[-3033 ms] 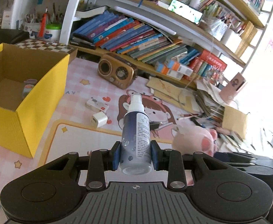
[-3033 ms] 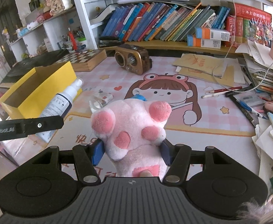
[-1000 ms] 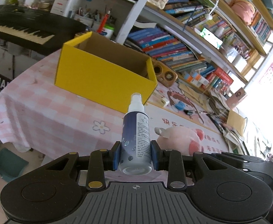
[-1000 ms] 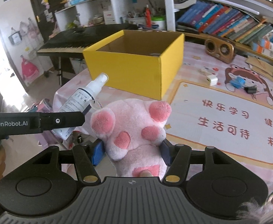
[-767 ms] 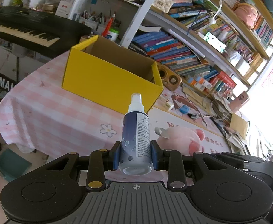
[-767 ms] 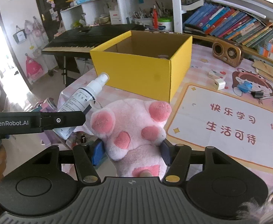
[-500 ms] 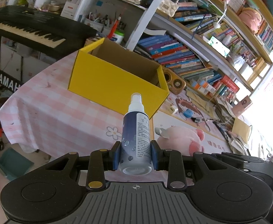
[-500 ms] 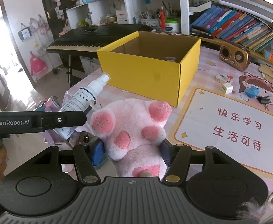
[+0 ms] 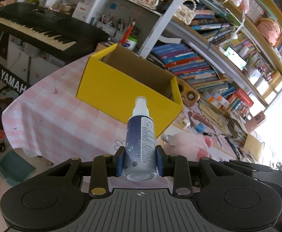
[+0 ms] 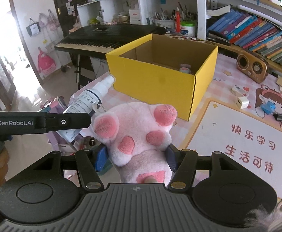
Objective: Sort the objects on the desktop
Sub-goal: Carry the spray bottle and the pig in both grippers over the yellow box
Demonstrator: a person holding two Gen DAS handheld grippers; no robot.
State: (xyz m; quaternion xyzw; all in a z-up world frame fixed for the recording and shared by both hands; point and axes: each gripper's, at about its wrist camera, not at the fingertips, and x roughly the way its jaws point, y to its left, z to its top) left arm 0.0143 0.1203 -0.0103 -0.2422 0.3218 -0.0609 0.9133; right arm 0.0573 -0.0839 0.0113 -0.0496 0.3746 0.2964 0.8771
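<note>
My left gripper [image 9: 140,159] is shut on a dark blue spray bottle [image 9: 140,135] with a white nozzle, held upright in the air before the table's near edge. The same spray bottle [image 10: 90,96] shows in the right wrist view, left of the plush. A pink plush toy [image 10: 133,131] with darker pink paw pads is clamped in my right gripper [image 10: 136,157]; the plush toy [image 9: 187,145] also appears low right in the left wrist view. An open yellow cardboard box [image 10: 160,77] stands on the pink checked table ahead, with a small item inside. The yellow box [image 9: 125,94] lies beyond the bottle.
A brown radio [image 10: 252,69], a white charger [image 10: 242,102], a small blue item [image 10: 269,106] and a study mat [image 10: 247,141] lie right of the box. Bookshelves [image 9: 199,67] line the back. A black keyboard piano [image 10: 106,36] stands left, off the table.
The yellow box has drifted right and closer in both views as both hands swing toward it. Both grips are unchanged.
</note>
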